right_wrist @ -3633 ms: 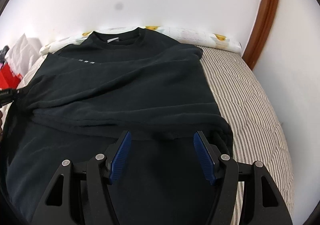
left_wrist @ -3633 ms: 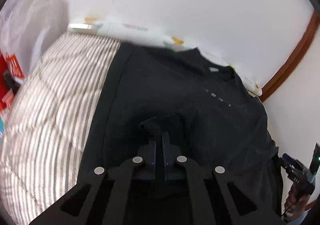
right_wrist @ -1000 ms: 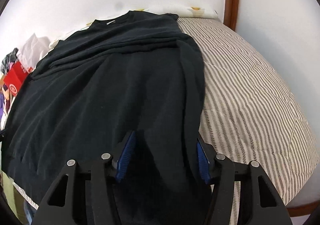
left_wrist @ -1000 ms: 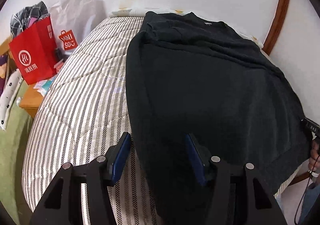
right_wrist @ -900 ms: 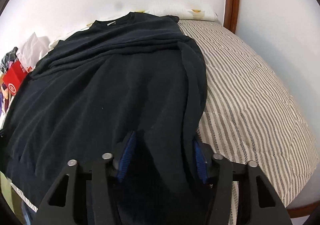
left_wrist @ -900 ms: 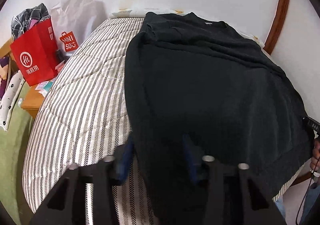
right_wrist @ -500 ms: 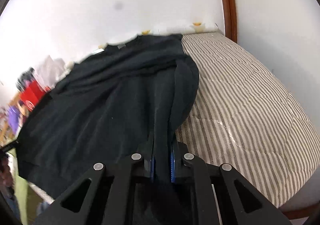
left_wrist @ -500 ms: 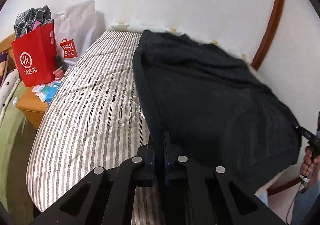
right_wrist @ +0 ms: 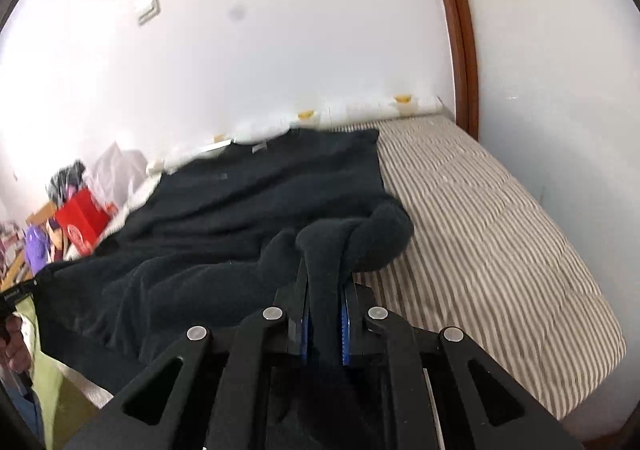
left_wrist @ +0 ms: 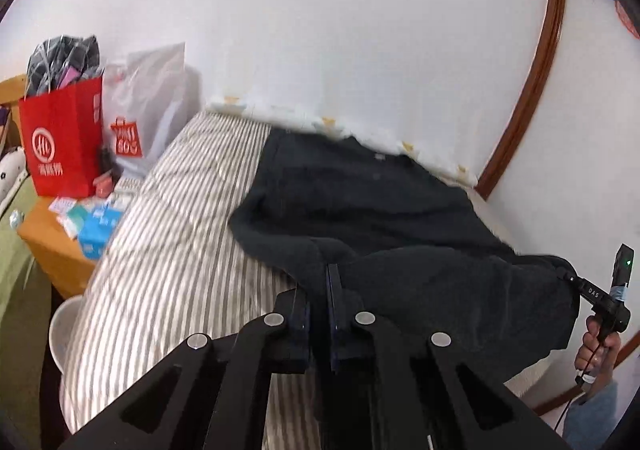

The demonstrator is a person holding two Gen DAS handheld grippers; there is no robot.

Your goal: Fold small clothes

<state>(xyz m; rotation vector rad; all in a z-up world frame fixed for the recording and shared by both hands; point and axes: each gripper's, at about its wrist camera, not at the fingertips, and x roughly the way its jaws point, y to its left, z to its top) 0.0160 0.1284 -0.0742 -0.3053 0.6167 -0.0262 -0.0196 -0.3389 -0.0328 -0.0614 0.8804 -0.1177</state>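
Black sweatshirt (left_wrist: 380, 210), soft, limp, sags between grips. Left gripper (left_wrist: 319, 290) and right gripper (right_wrist: 323, 290) jaws clamped on hem corners, lower centre; best hold.

A black sweatshirt (left_wrist: 360, 202) lies across the striped bed (left_wrist: 168, 218), collar by the wall, hem bunched and lifted off the near edge.

A black shirt (left_wrist: 372, 202) lies on a grey-and-white striped bedcover (right_wrist: 492, 234) beside a red bag (left_wrist: 60, 142).

Black angular claw (left_wrist: 320, 290) arms with silver screws, blue pads (right-hand sleeve (left_wrist: 592, 422) blue).
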